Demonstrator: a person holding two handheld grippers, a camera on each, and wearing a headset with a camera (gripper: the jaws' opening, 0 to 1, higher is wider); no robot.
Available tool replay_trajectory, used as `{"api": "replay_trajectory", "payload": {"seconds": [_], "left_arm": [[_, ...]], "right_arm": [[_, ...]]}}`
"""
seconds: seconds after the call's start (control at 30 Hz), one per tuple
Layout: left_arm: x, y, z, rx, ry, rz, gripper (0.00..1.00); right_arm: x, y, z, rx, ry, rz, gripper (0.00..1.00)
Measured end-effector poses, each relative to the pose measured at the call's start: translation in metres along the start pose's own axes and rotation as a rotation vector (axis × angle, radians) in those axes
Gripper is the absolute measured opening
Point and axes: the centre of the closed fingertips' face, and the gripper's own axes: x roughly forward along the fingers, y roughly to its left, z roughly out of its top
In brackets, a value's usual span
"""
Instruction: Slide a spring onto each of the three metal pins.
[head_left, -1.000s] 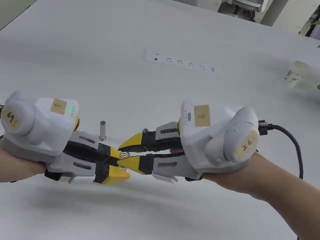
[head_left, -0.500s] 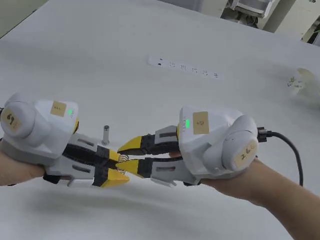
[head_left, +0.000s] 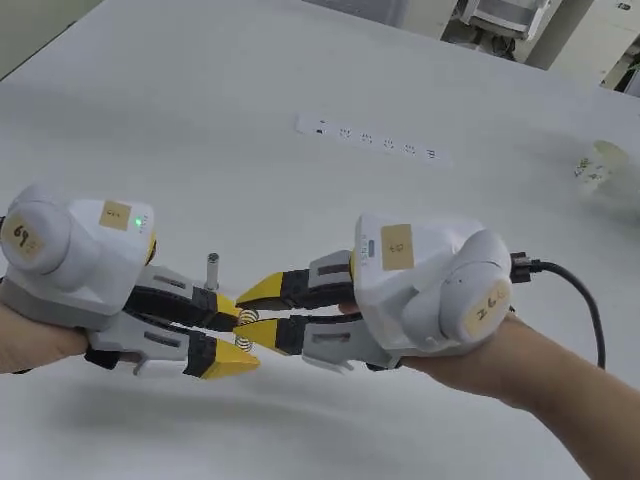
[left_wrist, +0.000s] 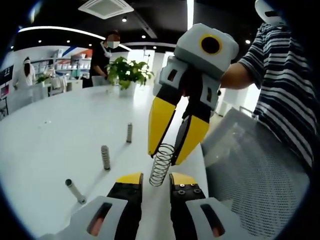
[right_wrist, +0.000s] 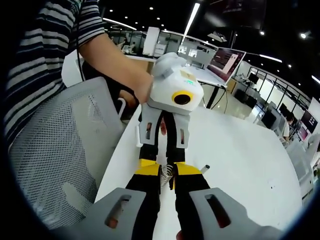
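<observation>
A small metal spring (head_left: 245, 319) hangs between the two grippers, which meet tip to tip above the white table. My right gripper (head_left: 240, 311) comes in from the right and is shut on the spring (right_wrist: 167, 172). My left gripper (head_left: 228, 335) stands open, its yellow jaws spread on either side of the spring's lower end (left_wrist: 161, 167) without pinching it. One upright metal pin (head_left: 213, 270) stands just behind the left gripper. In the left gripper view three pins stand in a row; the middle pin (left_wrist: 105, 157) looks ribbed as if a spring is on it, and the nearest pin (left_wrist: 75, 191) is bare.
A white power strip (head_left: 365, 138) lies further back on the table. A black cable (head_left: 575, 275) trails from the right gripper. A pale object (head_left: 600, 160) sits at the far right edge. A grey mesh chair (left_wrist: 250, 165) stands beside the table.
The left gripper's jaws have spread apart and let go of the spring, which stays pinched in the right gripper. Both grippers are in much the same place.
</observation>
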Motion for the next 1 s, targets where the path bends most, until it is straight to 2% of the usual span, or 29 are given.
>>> {"api": "replay_trajectory", "payload": {"seconds": [0.37,0.8,1.0], "left_arm": [[-0.007,0.003,-0.006,-0.034,-0.003,0.030,0.19],[-0.017,0.013,-0.011,-0.047,-0.012,0.089,0.39],[-0.029,0.019,-0.012,-0.047,-0.033,0.111,0.43]], "right_arm": [[-0.001,-0.007,0.000,-0.004,0.002,-0.024,0.07],[-0.005,-0.013,-0.008,0.004,0.017,-0.053,0.07],[-0.006,-0.016,-0.010,0.005,0.018,-0.065,0.07]]}}
